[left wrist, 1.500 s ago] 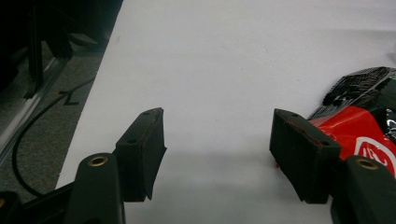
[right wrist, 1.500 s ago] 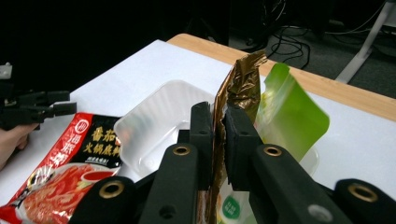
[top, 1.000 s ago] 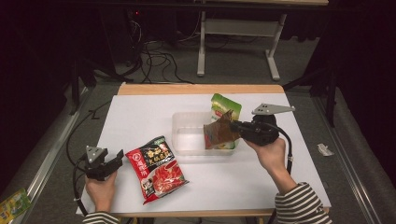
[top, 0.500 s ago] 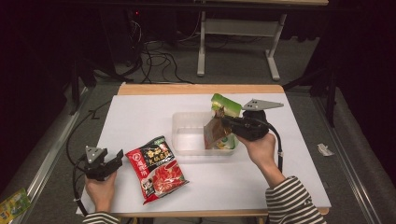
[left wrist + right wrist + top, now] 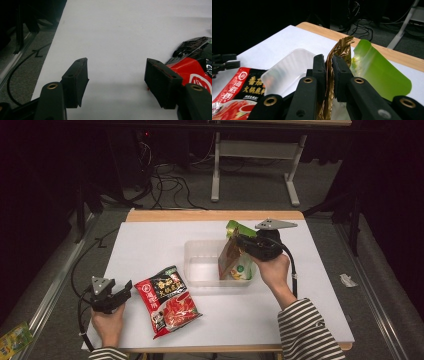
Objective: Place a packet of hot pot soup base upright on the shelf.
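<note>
My right gripper [image 5: 236,243] [image 5: 329,59] is shut on the top edge of a brown-gold packet [image 5: 229,260] [image 5: 342,46]. Its jaws have just been opening a little, with the packet still between the pads. The packet hangs upright, its lower end inside the clear plastic tray [image 5: 200,266] [image 5: 284,68]. A green packet [image 5: 235,226] [image 5: 379,75] lies just behind the tray. My left gripper [image 5: 126,290] [image 5: 116,77] rests open near the table's front left corner, nothing between its fingers. A red soup-base packet [image 5: 167,300] [image 5: 195,62] lies flat just right of it.
The white table top [image 5: 150,245] has a wooden far edge [image 5: 210,215]. Cables and a metal stand leg [image 5: 215,170] are on the dark floor beyond. A metal rail runs along the floor at the left, with a small yellow-green packet [image 5: 12,337] beside it.
The right hand has carried the brown packet a little left and away, over the tray's right end, and the packet now stands more upright. The left gripper has stayed still.
</note>
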Motion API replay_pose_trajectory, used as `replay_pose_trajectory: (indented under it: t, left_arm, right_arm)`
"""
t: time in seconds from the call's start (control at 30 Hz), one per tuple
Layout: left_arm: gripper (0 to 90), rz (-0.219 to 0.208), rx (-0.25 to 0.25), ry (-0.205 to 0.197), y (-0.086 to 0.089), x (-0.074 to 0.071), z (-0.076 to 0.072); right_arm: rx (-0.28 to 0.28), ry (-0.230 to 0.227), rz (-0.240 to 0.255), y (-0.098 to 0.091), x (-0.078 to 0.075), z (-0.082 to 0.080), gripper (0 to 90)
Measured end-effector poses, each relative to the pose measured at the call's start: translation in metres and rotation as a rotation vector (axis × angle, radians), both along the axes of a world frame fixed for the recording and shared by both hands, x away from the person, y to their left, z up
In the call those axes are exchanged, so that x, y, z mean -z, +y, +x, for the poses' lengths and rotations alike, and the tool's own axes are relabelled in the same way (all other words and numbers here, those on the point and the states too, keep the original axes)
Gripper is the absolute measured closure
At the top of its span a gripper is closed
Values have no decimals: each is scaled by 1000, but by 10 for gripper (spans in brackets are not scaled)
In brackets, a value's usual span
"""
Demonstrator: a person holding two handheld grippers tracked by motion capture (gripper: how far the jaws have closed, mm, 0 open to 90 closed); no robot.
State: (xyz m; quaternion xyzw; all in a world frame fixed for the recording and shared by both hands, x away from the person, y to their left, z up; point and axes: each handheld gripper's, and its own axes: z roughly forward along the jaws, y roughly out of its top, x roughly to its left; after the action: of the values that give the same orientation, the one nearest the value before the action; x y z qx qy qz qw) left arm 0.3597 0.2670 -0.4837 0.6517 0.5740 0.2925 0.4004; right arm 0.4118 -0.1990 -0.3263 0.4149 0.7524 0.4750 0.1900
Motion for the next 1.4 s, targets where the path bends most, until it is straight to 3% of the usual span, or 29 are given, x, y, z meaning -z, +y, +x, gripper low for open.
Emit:
replay_pose_trajectory:
  t: [0.4,0.53,0.8,1.23,1.4]
  left_arm:
    - [358,0,0,0,0,0,0]
    - [358,1,-2,-3,0,0,0]
    - [358,-1,1,0,0,0,0]
    - [358,5,-1,2,0,0,0]
    - [359,5,-2,2,-1,0,0]
  right_arm:
    - [0,-8,-31,11,9,12,803]
    - [-28,7,-71,19,16,13,796]
    - [-32,15,-30,14,18,12,660]
    - [-36,-56,29,-8,7,-4,532]
    - [-37,-58,47,-20,8,-10,495]
